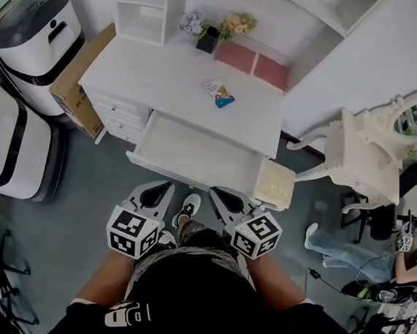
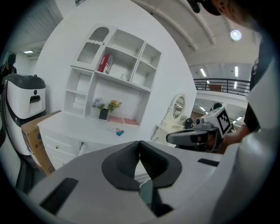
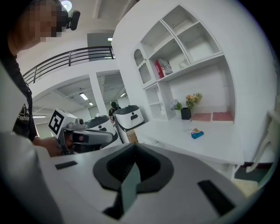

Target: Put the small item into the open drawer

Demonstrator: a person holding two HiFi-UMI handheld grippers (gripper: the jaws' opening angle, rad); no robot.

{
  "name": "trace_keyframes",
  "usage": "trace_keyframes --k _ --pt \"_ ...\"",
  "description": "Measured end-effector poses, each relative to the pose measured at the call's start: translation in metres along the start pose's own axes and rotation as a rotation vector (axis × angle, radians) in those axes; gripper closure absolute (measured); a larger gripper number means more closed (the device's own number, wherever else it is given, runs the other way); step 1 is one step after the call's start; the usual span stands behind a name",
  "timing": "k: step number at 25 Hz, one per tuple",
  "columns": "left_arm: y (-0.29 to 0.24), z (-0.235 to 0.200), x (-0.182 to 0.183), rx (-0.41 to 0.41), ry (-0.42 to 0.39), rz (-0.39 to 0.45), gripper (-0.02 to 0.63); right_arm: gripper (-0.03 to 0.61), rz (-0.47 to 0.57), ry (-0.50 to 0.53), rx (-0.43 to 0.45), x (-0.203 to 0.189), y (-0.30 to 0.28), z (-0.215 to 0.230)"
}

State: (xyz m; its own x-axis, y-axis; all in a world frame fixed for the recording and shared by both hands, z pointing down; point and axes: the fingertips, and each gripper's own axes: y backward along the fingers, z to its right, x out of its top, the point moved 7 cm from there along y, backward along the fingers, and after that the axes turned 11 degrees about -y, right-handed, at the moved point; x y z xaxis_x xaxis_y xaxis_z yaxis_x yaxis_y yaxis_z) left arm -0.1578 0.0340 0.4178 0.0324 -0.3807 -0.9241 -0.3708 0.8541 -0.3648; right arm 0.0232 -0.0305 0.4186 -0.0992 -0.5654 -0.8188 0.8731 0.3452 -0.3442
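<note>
Lying on the tabletop (image 1: pixel 152 69) behind the open drawer (image 1: pixel 195 155): small item (image 1: pixel 220 93), well apart from both tools; left tool (image 1: pixel 164 189) and right tool (image 1: pixel 218 194) are held clenched, empty, before the drawer

Black shirt (image 1: pixel 203 301) with white lettering (image 1: pixel 130 314)

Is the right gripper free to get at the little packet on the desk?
Probably yes: nothing stands between the right gripper and the packet on the desk; its shut jaws must open.
</note>
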Motion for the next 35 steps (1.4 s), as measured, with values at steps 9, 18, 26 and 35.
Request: trace_keyframes --k 9,18,26,35 --pt "-0.049 -0.055 0.016 0.006 -0.054 -0.115 0.600 0.571 0.065 -0.024 -0.050 0.054 -0.050 0.067" --pt "-0.117 -0.086 0.041 -0.026 -0.109 -0.195 0.600 0.571 0.074 -0.070 -0.073 0.088 -0.082 0.138" --pt "-0.167 -0.108 0.050 -0.007 -0.145 -0.265 0.600 0.571 0.028 -0.069 -0.118 0.097 -0.110 0.204" --pt "-0.198 -0.138 0.044 -0.061 -0.159 -0.318 0.599 0.538 -0.087 0.004 -0.227 0.091 -0.160 0.247"
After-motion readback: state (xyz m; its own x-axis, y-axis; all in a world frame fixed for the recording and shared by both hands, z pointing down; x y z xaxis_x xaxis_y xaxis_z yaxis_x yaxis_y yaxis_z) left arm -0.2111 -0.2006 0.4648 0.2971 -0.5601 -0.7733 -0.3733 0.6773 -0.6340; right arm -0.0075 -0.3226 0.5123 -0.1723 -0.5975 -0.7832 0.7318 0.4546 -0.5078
